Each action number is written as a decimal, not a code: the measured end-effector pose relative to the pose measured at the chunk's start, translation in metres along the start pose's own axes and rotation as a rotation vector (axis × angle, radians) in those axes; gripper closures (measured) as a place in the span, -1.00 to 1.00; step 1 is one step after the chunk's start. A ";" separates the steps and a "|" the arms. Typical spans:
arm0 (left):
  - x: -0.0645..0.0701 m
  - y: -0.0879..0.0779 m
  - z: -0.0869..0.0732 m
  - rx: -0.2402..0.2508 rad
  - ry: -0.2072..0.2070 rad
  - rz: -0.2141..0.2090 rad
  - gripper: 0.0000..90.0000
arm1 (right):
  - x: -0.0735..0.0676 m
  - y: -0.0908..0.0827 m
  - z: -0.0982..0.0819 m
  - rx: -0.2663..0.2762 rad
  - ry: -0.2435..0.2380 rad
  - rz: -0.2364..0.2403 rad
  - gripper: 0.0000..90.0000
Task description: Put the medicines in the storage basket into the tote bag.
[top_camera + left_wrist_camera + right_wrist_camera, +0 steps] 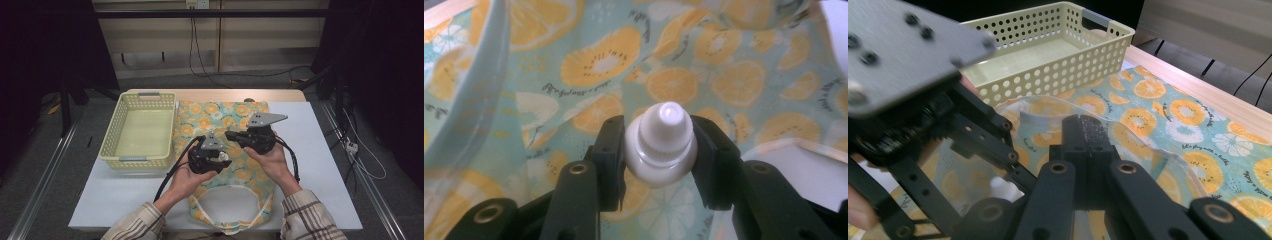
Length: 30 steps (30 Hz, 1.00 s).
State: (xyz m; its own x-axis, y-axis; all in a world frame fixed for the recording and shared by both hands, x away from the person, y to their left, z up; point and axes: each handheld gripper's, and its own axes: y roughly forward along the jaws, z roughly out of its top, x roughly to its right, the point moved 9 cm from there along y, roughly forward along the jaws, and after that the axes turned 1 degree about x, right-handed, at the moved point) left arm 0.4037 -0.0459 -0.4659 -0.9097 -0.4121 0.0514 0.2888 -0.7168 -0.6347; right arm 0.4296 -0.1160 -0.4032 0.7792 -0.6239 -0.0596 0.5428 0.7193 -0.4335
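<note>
A cloth bag (220, 117) printed with orange slices lies flat on the white table (320, 165), its handle loop (231, 220) toward the person. My left gripper (225, 159) is shut on a small white bottle (664, 145), whose cap points away from the jaws toward the bag's fabric (604, 65). My right gripper (1084, 132) is shut on the bag's rim (1128, 122), which arches up off the table. The left gripper (973, 145) hangs close beside it, over the lifted mouth. In the high view the right gripper (231, 134) sits just behind the left one.
A pale yellow perforated basket (112, 132) stands on the table left of the bag, with its near wall (1048, 75) visible behind the grippers. Cables trail from both grippers toward the person. The table's wooden far edge (215, 94) borders the floor.
</note>
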 end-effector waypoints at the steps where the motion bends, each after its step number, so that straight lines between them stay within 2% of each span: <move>1: 0.000 0.002 -0.001 -0.006 0.003 0.000 0.33 | 0.000 0.000 0.000 0.002 0.001 0.000 1.00; 5: -0.002 0.012 -0.005 -0.027 0.009 0.007 0.33 | 0.000 -0.003 0.002 0.006 -0.001 -0.006 1.00; 7: -0.007 0.018 -0.006 -0.025 -0.007 0.015 0.33 | 0.000 -0.003 0.002 0.007 -0.002 -0.006 1.00; 9: -0.011 0.023 -0.007 -0.019 -0.042 0.010 0.33 | 0.000 -0.004 0.002 0.006 -0.002 -0.007 1.00; 11: -0.016 0.027 -0.008 -0.018 -0.065 0.033 0.33 | 0.001 -0.003 0.002 0.005 0.000 -0.008 1.00; 18: -0.031 0.037 -0.014 -0.020 -0.106 0.054 0.33 | 0.002 -0.001 -0.001 -0.006 0.003 -0.004 1.00; 21: -0.035 0.039 -0.014 -0.006 -0.123 0.068 0.33 | 0.003 0.000 -0.004 -0.010 0.010 -0.007 1.00; 24: -0.038 0.038 -0.014 -0.003 -0.123 0.084 0.30 | 0.004 0.001 -0.004 -0.010 0.011 -0.007 1.00; 25: -0.038 0.037 -0.014 -0.006 -0.118 0.076 0.23 | 0.004 0.001 -0.004 -0.011 0.009 -0.007 1.00; 26: -0.038 0.035 -0.013 -0.005 -0.118 0.087 0.16 | 0.004 0.001 -0.004 -0.011 0.009 -0.006 1.00; 27: -0.037 0.034 -0.012 0.000 -0.115 0.074 0.10 | 0.003 0.001 -0.004 -0.010 0.009 -0.004 1.00; 30: -0.034 0.029 -0.011 -0.002 -0.087 0.069 -0.08 | 0.003 0.001 -0.003 -0.007 0.012 -0.006 1.00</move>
State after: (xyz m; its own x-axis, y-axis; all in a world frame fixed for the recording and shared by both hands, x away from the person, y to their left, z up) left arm 0.4399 -0.0467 -0.4942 -0.8582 -0.5078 0.0745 0.3489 -0.6838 -0.6408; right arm 0.4315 -0.1186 -0.4068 0.7725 -0.6314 -0.0676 0.5449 0.7138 -0.4401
